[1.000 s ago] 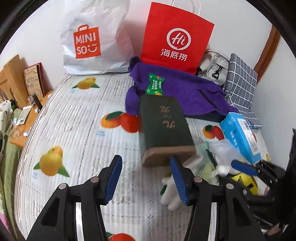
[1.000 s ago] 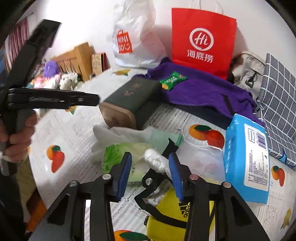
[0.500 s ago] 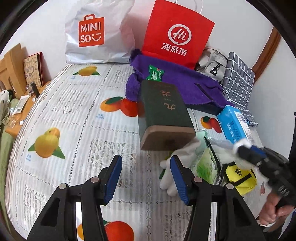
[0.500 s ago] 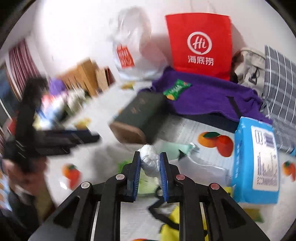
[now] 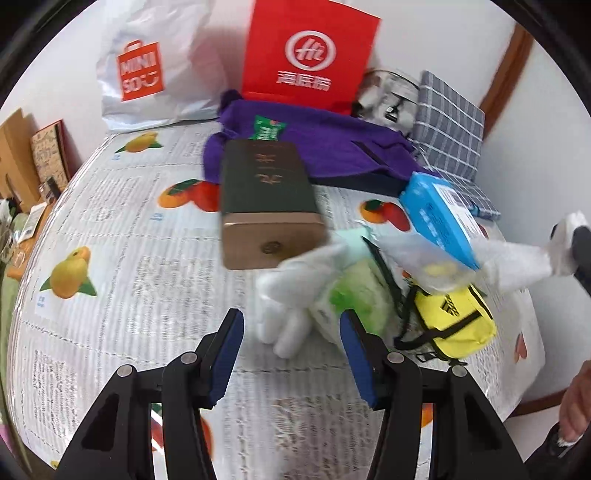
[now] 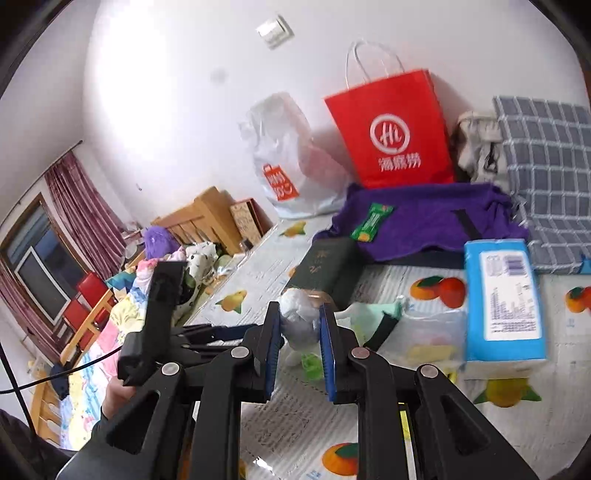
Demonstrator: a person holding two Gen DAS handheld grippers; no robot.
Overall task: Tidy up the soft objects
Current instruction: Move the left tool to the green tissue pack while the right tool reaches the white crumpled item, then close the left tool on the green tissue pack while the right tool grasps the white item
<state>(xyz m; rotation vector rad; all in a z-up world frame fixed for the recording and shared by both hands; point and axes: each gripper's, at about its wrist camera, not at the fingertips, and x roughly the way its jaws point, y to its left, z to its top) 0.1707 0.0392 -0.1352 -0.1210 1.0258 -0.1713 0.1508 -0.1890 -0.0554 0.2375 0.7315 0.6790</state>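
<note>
I see a white wall (image 6: 166, 92) with a switch plate (image 6: 275, 31), a window (image 6: 40, 273) with dark red curtains (image 6: 85, 210), and red chairs (image 6: 86, 295).

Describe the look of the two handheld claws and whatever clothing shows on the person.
Both claws are matte black plastic with angular, cut-out arms and round silver pivot bolts. The left claw and the right claw each carry ribbed blue pads on the fingers. A thin black cable runs by the left tool's black handle. A dark sleeve covers that wrist.
</note>
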